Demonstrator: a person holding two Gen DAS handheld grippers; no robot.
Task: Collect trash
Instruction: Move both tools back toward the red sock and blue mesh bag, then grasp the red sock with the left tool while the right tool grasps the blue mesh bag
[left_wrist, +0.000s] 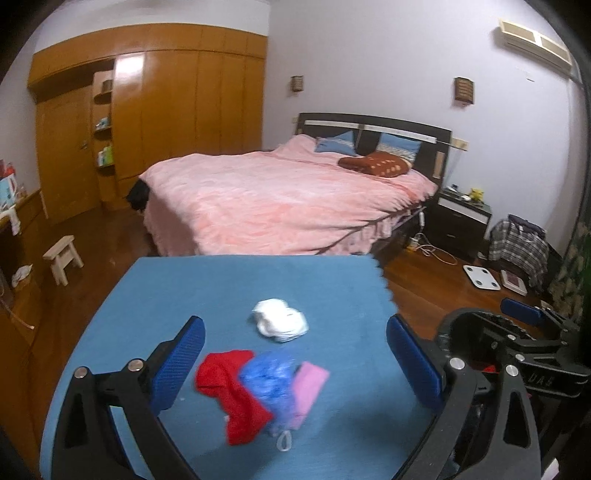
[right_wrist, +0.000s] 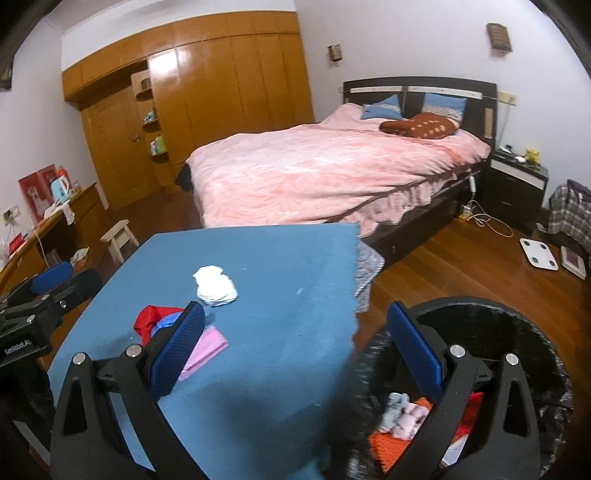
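Covering the table, a blue cloth (left_wrist: 332, 288) fronts a pink bed (left_wrist: 280, 199); both grippers' fingers spread wide.

1. Bed (left_wrist: 288, 195): pink quilt, dark headboard against the pale far wall (left_wrist: 369, 55). Landmark for the rest.
2. On the bed near the headboard: two blue pillows and a dark red dotted cushion (left_wrist: 375, 165).
3. Left of the bed: glossy wooden wardrobe (left_wrist: 177, 107), floor to near ceiling, with open corner shelves holding small items.
4. Right of the bed: dark nightstand (left_wrist: 463, 218); white cables on the floor beside it.
5. Above the bed: two small wall lamps (left_wrist: 464, 89); air conditioner (left_wrist: 535, 44) high up to the right.
6. Floor: reddish wood boards (right_wrist: 461, 266).
7. Right of the bed, past the nightstand: white scale (left_wrist: 481, 277) on the floor, plaid bag behind it.
8. Left of the bed foot: small pale wooden stool (left_wrist: 63, 258).
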